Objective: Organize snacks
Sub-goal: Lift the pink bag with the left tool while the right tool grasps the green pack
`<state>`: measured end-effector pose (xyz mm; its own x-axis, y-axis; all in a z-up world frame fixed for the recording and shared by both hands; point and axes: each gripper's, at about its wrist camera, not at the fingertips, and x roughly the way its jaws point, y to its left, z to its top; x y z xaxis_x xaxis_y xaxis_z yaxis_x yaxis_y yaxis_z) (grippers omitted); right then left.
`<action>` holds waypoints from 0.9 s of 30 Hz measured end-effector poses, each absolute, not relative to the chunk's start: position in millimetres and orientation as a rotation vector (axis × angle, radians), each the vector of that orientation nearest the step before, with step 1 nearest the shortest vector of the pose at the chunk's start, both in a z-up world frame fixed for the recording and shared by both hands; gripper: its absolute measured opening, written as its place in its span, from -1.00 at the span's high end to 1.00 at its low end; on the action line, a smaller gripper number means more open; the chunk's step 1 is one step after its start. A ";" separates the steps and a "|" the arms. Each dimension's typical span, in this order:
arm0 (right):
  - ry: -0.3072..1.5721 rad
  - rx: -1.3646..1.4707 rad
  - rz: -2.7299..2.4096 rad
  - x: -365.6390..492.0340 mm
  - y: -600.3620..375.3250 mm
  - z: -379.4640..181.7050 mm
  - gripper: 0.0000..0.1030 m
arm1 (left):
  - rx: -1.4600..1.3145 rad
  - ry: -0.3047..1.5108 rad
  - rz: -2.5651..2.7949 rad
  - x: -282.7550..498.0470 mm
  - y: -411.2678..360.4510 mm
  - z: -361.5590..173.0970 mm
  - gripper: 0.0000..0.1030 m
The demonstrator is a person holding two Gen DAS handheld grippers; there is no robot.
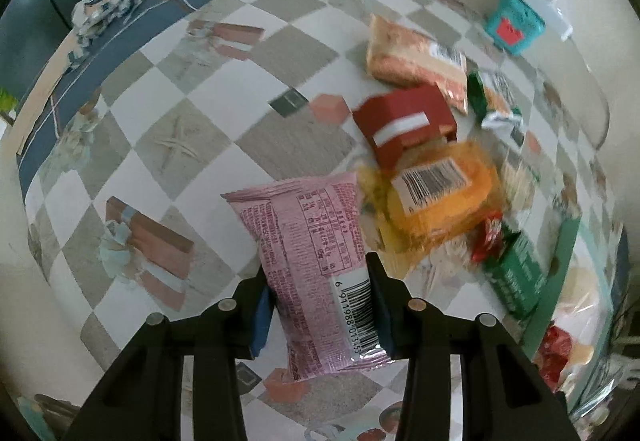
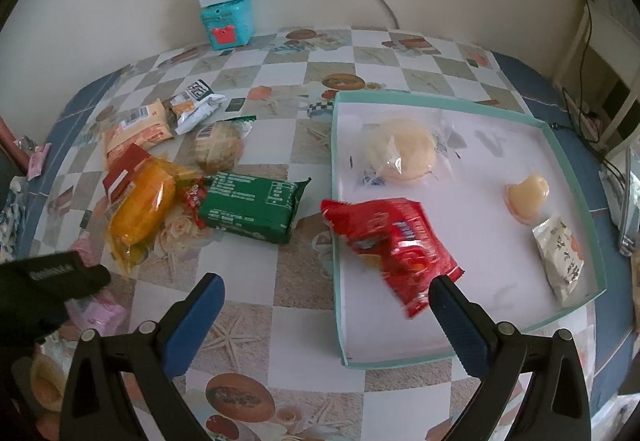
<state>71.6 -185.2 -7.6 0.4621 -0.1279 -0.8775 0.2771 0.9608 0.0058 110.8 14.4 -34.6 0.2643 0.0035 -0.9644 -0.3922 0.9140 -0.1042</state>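
Left gripper (image 1: 320,305) clamped on a pink snack packet (image 1: 316,273), blue pads pressed to both long edges, barcode end nearest the camera, packet lifted over the checkered tablecloth (image 1: 192,109). Just beyond, to the right: an orange cake pack (image 1: 436,193) with a barcode label, a red carton (image 1: 404,121) partly above it, a green wafer pack (image 1: 516,273) at the right edge. Farther back, a peach-coloured packet (image 1: 416,57), then a teal box (image 1: 514,25) by the wall.

Right gripper (image 2: 326,305) spread wide, holding nothing, poised over the near-left corner of a shallow teal-rimmed tray (image 2: 568,145). Red snack bag (image 2: 396,245) lying just beyond the fingertips, draped across the tray's left rim. Deeper in the tray, well apart: a round pastry in clear wrap (image 2: 404,153), a pale jelly cup (image 2: 528,197), a small white sachet (image 2: 560,257).
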 end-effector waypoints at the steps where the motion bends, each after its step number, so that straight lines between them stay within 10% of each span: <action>1: 1.059 0.151 -0.249 71.5 -184.1 -6.8 -1.00 | -0.367 1.271 0.279 110.0 18.3 -30.4 0.14; 27: 1.052 0.021 -0.198 99.4 -167.8 -11.0 -1.00 | -0.397 1.153 0.342 129.9 69.5 -10.7 0.14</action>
<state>99.4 -167.8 -11.0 0.4795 -0.1521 -0.8642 0.1723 0.9820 -0.0772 129.9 69.5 -10.7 0.3681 0.0575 -0.9280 -0.4578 0.8799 -0.1270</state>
